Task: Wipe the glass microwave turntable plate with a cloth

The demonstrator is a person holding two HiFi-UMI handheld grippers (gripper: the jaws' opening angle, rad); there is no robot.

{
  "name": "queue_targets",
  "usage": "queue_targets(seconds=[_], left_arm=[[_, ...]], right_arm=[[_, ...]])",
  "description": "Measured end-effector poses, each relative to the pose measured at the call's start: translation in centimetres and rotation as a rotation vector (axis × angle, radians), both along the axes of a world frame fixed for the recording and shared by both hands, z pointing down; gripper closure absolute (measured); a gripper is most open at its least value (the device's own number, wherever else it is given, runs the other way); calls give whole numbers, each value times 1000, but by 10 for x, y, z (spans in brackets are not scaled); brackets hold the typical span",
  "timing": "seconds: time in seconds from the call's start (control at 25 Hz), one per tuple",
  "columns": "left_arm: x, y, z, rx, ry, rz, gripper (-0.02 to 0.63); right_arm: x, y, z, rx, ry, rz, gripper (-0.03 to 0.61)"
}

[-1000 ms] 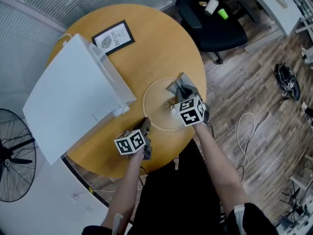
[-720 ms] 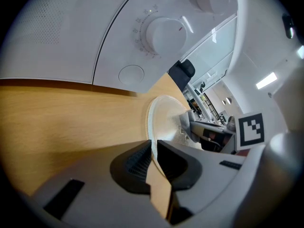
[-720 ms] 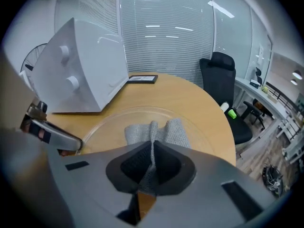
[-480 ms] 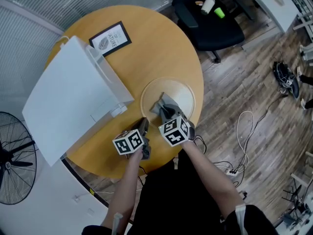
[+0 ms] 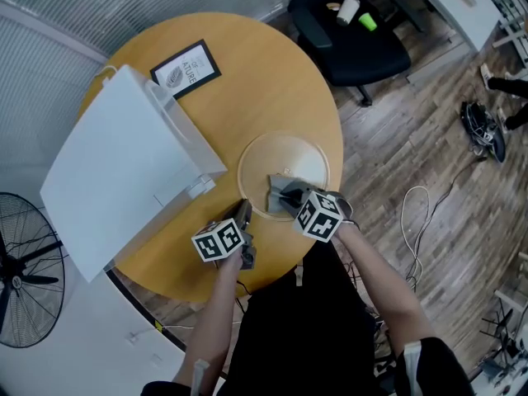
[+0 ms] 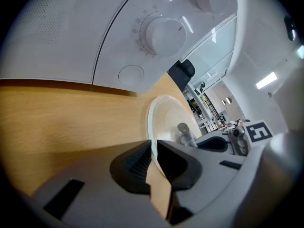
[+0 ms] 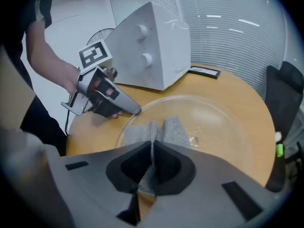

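Right claw [image 7: 152,167] was pressed together on a fold of the grey cloth [image 7: 173,129], the rest of which lay spread flat just ahead of its tips on the glass plate [image 7: 223,118]. Left claw [image 6: 153,163] was pinching the rim of that plate, which ran between its two pads, apparently steadying it on the round wooden worktop [image 5: 256,81].

From the head view, the cloth [image 5: 276,190] covered the part of the plate [image 5: 285,151] nearest the right claw [image 5: 289,200] and close beside the left claw [image 5: 244,211]. The farther part of the plate, beyond the cloth, lay bare. The white microwave [image 5: 115,163] stood beyond the left claw, well apart from the plate.

By my reading, wiping was under way, not finished: the cloth was in contact and gripped, but only the near portion was under it. The far half and rim probably remained. How clean the glass already was could not be told, since it is clear.
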State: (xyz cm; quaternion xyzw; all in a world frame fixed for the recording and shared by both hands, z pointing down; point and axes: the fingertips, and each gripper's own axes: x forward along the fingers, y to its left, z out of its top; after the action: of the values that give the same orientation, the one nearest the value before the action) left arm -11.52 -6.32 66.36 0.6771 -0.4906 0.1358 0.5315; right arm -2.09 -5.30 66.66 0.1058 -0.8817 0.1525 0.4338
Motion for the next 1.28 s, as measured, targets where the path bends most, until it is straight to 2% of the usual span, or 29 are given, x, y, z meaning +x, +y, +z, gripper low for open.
queue_targets(seconds=[0.32, 0.52, 0.68, 0.8, 0.96, 1.12, 1.28], left_arm=[[0, 0, 0, -1, -4, 1, 580], [-4, 1, 3, -3, -15, 0, 580], [-4, 2, 4, -4, -24, 0, 580], [-5, 2, 5, -2, -21, 0, 580], [-1, 2, 6, -2, -5, -5, 580], [-2, 0, 5, 7, -14, -6, 580], [0, 0, 6, 3, -3, -11, 580]], right_arm=[[64, -72, -3, 72, 58, 215, 555], [99, -96, -6, 305, 211, 327, 555], [110, -78, -6, 377, 271, 502, 557], [106, -57, -5, 351, 259, 602, 557], [94, -28, -3, 282, 242, 646, 557], [77, -5, 1, 206, 227, 646, 557], [47, 17, 2, 102, 164, 591, 557]])
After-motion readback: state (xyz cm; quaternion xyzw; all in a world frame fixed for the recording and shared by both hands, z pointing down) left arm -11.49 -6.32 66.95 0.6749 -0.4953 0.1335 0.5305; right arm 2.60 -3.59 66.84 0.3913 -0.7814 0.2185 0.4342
